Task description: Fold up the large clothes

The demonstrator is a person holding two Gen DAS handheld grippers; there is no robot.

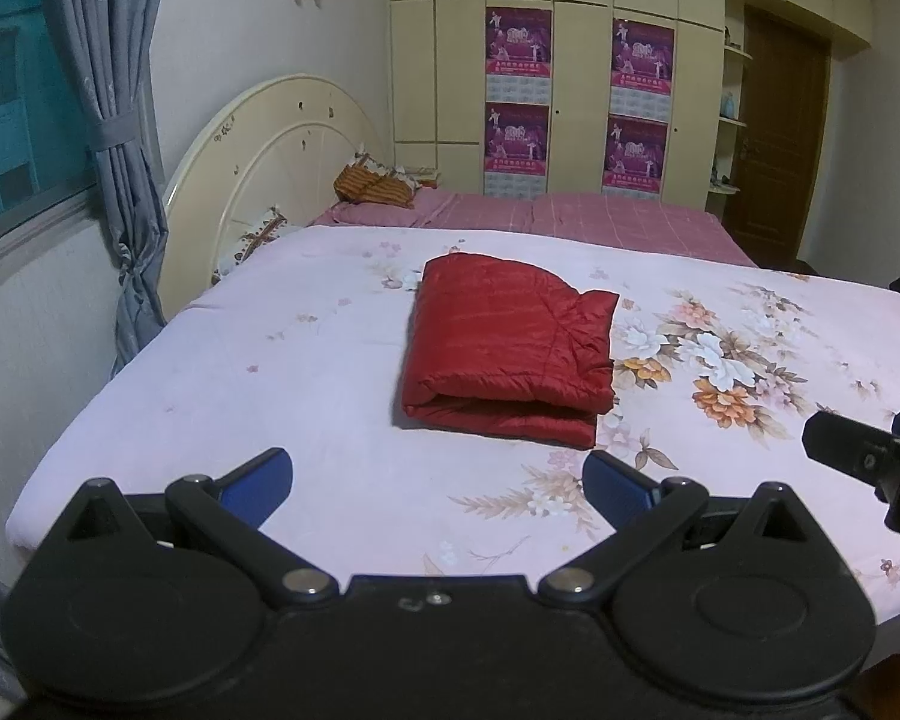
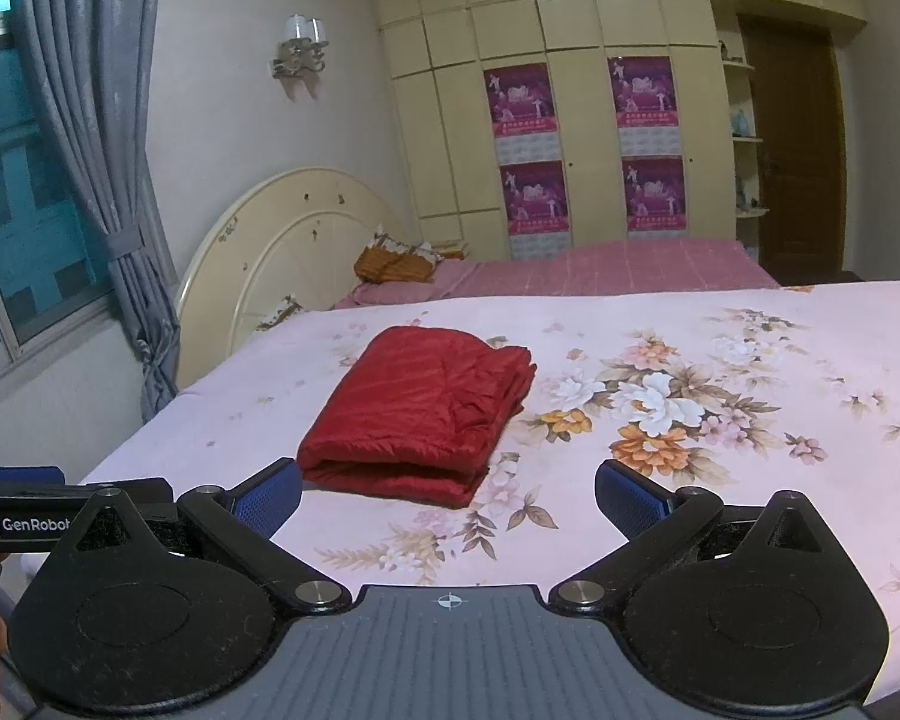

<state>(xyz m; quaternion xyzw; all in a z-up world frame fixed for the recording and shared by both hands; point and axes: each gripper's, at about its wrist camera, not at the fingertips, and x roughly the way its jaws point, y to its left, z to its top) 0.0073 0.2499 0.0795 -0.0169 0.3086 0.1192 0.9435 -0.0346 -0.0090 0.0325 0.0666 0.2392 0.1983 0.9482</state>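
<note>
A red quilted garment (image 1: 507, 345) lies folded into a thick rectangle on the pink floral bed sheet (image 1: 210, 372). It also shows in the right wrist view (image 2: 420, 414). My left gripper (image 1: 438, 480) is open and empty, held back from the garment's near edge. My right gripper (image 2: 448, 492) is open and empty, just short of the garment's near right corner. The right gripper's side shows at the right edge of the left wrist view (image 1: 870, 456). The left gripper's side shows at the left edge of the right wrist view (image 2: 60, 504).
A cream headboard (image 1: 270, 162) and a grey curtain (image 1: 108, 120) stand at the left. A second bed with a pink checked sheet (image 1: 600, 216) and pillows (image 1: 378, 183) lies behind. Cream wardrobes (image 1: 576, 72) and a brown door (image 1: 780, 132) are at the back.
</note>
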